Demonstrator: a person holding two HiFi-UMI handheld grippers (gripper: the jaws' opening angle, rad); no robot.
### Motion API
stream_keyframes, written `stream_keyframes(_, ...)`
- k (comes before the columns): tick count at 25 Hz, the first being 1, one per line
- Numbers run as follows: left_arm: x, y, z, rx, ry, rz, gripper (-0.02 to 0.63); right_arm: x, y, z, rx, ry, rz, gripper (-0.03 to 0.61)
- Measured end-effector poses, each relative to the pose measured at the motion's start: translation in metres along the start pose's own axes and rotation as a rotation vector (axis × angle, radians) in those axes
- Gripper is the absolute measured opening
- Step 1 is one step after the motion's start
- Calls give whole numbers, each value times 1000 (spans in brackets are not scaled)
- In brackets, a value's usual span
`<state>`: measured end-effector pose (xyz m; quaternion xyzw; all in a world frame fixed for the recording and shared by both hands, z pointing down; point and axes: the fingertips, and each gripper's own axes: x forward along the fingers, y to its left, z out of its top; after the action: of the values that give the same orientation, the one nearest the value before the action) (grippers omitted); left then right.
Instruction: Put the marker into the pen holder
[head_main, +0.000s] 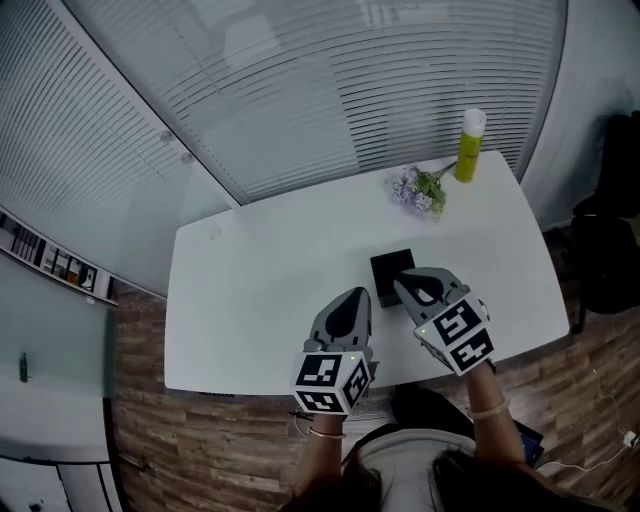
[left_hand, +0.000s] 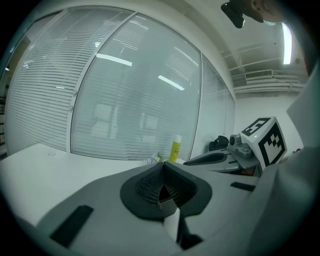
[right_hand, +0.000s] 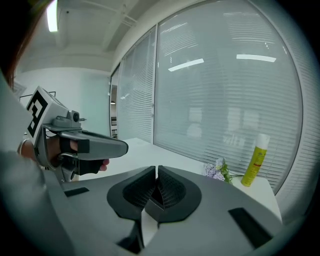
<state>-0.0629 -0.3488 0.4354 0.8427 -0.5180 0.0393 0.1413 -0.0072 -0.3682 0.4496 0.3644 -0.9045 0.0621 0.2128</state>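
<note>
1. While both my claws hang over the near half of the white surface (head_main: 250, 290), neither has anything in it. The left claw (head_main: 352, 298) has its jaws pressed together on nothing.
2. Same deal with the right claw (head_main: 405, 284): jaws closed up, empty.
3. The black pen holder (head_main: 392, 272) sits on the surface near the middle. From the head view my right claw's tip overlaps its near right corner, but I can't tell if they're touching. My left claw's tip is just beside its left side.
4. Over at the far right corner a yellow bottle (head_main: 468, 145) with a white cap stands upright. A little bunch of purple flowers (head_main: 420, 190) lies just beside it on the side nearer me.
5. Window blinds (head_main: 350, 90) run behind the surface's far edge.
</note>
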Motion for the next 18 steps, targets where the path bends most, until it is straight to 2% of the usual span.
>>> stream_keyframes(6,-27,-16,11,13,-36,-18,20,-29,18,11,-6,-62,-14,37)
stream_keyframes(18,-90,-44,19,28,-92,-53,20,-93,50,24,36,-152,-120,29)
